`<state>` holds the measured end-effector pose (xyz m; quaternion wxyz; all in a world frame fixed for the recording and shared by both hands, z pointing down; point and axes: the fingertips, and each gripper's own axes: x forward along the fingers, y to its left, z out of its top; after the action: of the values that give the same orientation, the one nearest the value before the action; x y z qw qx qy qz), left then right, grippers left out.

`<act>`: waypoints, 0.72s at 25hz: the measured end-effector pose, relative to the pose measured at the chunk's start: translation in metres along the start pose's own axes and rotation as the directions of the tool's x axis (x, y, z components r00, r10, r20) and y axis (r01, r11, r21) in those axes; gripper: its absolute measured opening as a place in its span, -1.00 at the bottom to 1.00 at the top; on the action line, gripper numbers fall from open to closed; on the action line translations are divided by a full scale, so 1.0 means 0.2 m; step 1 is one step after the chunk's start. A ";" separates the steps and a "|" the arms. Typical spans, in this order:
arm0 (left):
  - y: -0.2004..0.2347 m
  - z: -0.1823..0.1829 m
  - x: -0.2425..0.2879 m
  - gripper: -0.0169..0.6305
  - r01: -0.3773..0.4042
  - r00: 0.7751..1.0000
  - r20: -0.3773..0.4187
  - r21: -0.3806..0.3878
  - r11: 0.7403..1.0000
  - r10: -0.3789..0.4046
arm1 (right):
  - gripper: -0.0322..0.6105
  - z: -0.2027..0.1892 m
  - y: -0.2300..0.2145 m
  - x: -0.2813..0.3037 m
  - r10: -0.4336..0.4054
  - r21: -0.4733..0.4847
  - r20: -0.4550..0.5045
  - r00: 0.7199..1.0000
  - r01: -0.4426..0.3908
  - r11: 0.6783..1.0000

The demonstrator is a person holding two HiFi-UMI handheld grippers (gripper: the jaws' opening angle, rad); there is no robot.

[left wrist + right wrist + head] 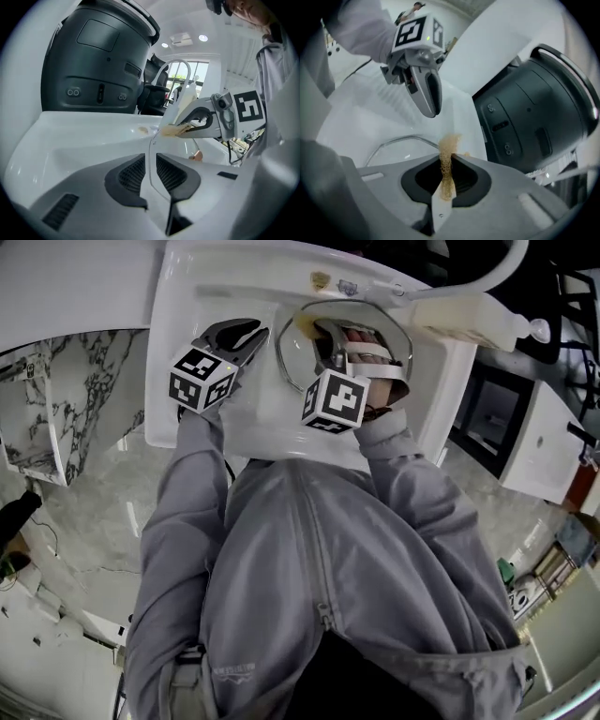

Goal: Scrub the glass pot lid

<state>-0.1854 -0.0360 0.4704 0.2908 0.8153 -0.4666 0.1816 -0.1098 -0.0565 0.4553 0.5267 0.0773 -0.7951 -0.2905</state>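
So far the job looks set up rather than finished. At the left, the left gripper point(150, 157) points into the white sink point(178, 362). Its fingers point(129, 176) stand a narrow gap apart, and a thin curved line, probably the rim of the glass pot lid point(300, 351), runs through that gap. Whether the pads bear on that rim I cannot tell; in the right gripper view this gripper's tip hangs just above the rim's visible arc. The lid itself sits in the sink basin, between the two grippers and mostly under the right one. Further right, the right gripper point(447, 158) has its fingers point(471, 178) clamped on a tan mesh scrubber point(450, 140), whose frayed end pokes past the fingertips right at the lid's rim. At the far right the faucet point(497, 273) rises by the basin, with no water seen running.

With lid placed and scrubber gripped, but no suds or wet streaks showing, I judge most of the scrubbing is left to do. The glass is clear, so clean and dirty patches cannot be told apart. The right gripper and its marker cube cover the lid's middle in the head view, and whether the scrubber touches the glass cannot be made out.
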 end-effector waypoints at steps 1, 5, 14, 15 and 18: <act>0.00 -0.02 0.00 -0.73 -0.001 1.000 -0.013 -0.005 1.000 0.001 | -0.80 0.01 0.02 0.04 -0.006 -0.074 -0.035 0.999 0.003 0.997; -0.01 -0.09 0.02 -0.78 0.009 1.000 -0.028 -0.033 0.999 -0.010 | -0.80 0.00 0.08 0.15 -0.001 -0.282 -0.144 0.990 -0.040 0.959; 0.01 -0.11 0.02 -0.78 0.025 0.999 0.023 -0.085 0.996 -0.023 | -0.80 -0.02 0.25 0.26 0.033 -0.503 -0.254 0.967 -0.161 0.849; 0.01 -0.12 0.02 -0.78 0.027 1.000 0.011 -0.077 0.997 -0.026 | -0.80 -0.03 0.28 0.26 0.039 -0.511 -0.258 0.965 -0.171 0.842; 0.00 -0.14 0.05 -0.78 0.038 0.999 -0.023 -0.053 0.998 -0.039 | -0.80 -0.03 0.36 0.28 0.049 -0.536 -0.264 0.963 -0.189 0.823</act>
<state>-0.1801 -0.0240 0.4983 0.3213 0.8139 -0.4519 0.1734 -0.1159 -0.0236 0.5397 0.6352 -0.0951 -0.6100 -0.4641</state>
